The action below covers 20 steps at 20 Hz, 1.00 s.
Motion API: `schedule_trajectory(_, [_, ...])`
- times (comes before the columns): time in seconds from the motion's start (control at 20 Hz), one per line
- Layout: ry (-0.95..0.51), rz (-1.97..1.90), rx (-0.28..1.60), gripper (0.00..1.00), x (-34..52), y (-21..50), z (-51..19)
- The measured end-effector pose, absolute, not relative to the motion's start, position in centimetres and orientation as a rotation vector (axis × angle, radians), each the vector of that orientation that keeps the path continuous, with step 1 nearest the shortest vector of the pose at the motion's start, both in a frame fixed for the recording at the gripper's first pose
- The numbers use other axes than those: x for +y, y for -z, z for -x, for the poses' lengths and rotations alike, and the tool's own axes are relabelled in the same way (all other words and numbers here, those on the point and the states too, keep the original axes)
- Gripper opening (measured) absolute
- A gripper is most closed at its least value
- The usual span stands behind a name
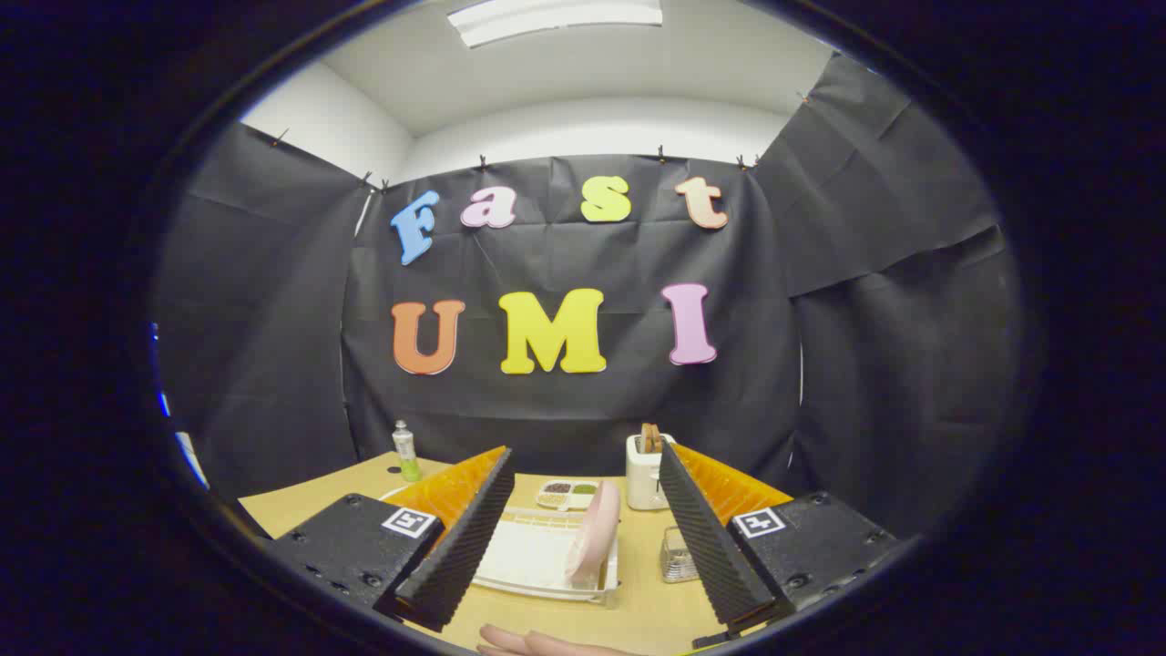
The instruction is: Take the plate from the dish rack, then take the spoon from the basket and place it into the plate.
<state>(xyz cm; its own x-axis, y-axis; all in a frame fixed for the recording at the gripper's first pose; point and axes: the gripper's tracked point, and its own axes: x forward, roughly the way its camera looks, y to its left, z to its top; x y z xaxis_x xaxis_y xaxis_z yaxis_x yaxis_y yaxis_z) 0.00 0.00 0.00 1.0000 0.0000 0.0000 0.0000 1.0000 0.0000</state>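
A pink plate (594,538) stands on edge in the right side of a white dish rack (528,558) on the wooden table, ahead of and between my fingers. A small wire basket (677,556) sits just right of the rack, close to the right finger (706,538); I cannot make out the spoon in it. My gripper (583,538) is open, its ridged black fingers spread wide apart with nothing between them, held back from the rack and above the table.
A white toaster (645,469) with bread slices stands behind the rack. A small tray of compartments (567,494) lies beside it, and a green-white bottle (405,451) stands at the back left. A person's hand (537,642) rests on the table's near edge.
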Motion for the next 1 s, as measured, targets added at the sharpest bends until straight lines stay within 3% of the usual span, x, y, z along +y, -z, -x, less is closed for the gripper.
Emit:
schedule_trajectory(0.65, [0.048,0.002,0.059,1.00,-4.1,1.8,-1.4])
schedule_trajectory(1.0, [0.008,0.050,0.166,1.00,-2.7,2.6,-6.6])
